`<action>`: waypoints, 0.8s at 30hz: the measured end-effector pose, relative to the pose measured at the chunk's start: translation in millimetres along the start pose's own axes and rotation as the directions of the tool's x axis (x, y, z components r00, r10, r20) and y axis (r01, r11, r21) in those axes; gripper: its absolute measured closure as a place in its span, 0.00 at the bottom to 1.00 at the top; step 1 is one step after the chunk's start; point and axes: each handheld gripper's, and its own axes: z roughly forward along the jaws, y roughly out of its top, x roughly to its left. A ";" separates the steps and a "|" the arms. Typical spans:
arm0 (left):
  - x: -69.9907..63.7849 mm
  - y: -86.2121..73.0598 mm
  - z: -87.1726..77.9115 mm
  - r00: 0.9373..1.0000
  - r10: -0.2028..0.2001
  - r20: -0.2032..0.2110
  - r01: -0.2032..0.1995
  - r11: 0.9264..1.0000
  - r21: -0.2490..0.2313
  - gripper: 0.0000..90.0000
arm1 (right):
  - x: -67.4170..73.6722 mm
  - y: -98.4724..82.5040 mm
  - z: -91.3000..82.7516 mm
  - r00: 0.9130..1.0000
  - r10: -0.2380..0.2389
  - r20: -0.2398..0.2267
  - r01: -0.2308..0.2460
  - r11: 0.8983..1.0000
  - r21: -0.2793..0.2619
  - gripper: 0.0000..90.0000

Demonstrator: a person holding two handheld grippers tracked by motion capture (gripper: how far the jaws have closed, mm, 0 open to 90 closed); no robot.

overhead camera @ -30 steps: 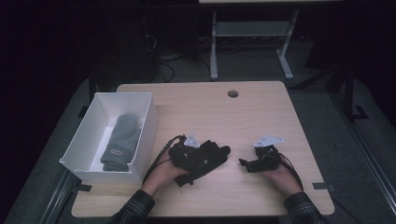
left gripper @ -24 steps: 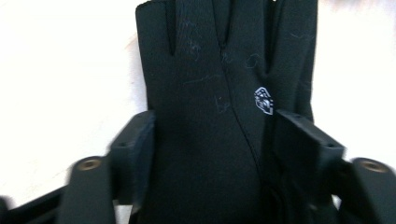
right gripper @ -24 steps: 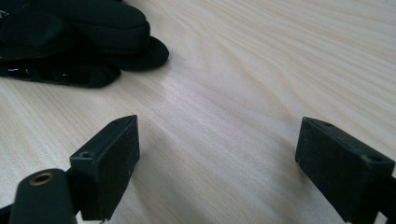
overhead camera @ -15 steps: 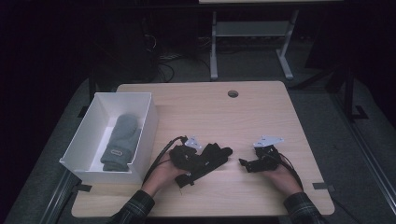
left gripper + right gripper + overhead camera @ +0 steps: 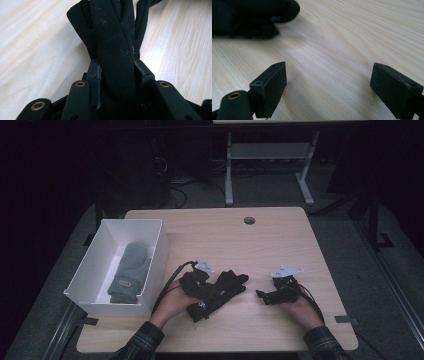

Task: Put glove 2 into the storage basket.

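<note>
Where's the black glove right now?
In the high view the black glove lies near the table's front edge, left of centre, clamped in the left gripper, between the white box and the right gripper.

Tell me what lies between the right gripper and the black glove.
Bare wooden table. In the high view, nothing lies between the right gripper and the black glove, which the left gripper holds.

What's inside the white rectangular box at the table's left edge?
A grey knitted mitten lies flat in the white rectangular box, cuff toward the person. Whatever is beneath the mitten is covered; the box floor around it looks bare.
</note>
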 end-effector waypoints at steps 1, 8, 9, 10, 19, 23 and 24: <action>0.0 2.1 -2.9 1.000 -0.010 -0.002 0.010 1.000 -0.004 0.70 | 0.0 0.0 0.0 1.000 -0.001 0.000 0.001 1.000 0.000 0.15; -2.9 22.4 -32.7 0.999 -0.018 -0.035 0.016 0.999 -0.039 0.70 | 0.0 0.0 0.0 1.000 0.000 0.000 0.000 1.000 0.000 0.15; -3.8 25.7 -37.2 0.999 -0.025 -0.038 0.024 0.999 -0.047 0.70 | 0.0 0.0 0.0 1.000 0.000 0.000 0.000 1.000 0.000 0.15; -3.8 28.9 -42.3 0.999 -0.017 -0.046 0.015 0.999 -0.047 0.70 | 0.0 0.0 0.0 1.000 0.000 0.000 0.000 1.000 -0.001 0.15; 2.4 47.7 -91.2 0.994 -0.028 -0.107 0.020 0.997 -0.074 0.70 | 0.2 0.0 0.0 1.000 0.003 -0.001 -0.003 1.000 -0.001 0.15; 9.2 51.1 -113.7 0.990 -0.044 -0.131 0.031 0.995 -0.096 0.70 | -0.1 0.0 0.0 1.000 -0.001 0.001 0.001 1.000 0.000 0.15; 10.8 51.6 -119.3 0.989 -0.052 -0.139 0.038 0.994 -0.105 0.70 | 0.2 0.0 0.0 1.000 0.003 -0.001 -0.003 1.000 -0.001 0.15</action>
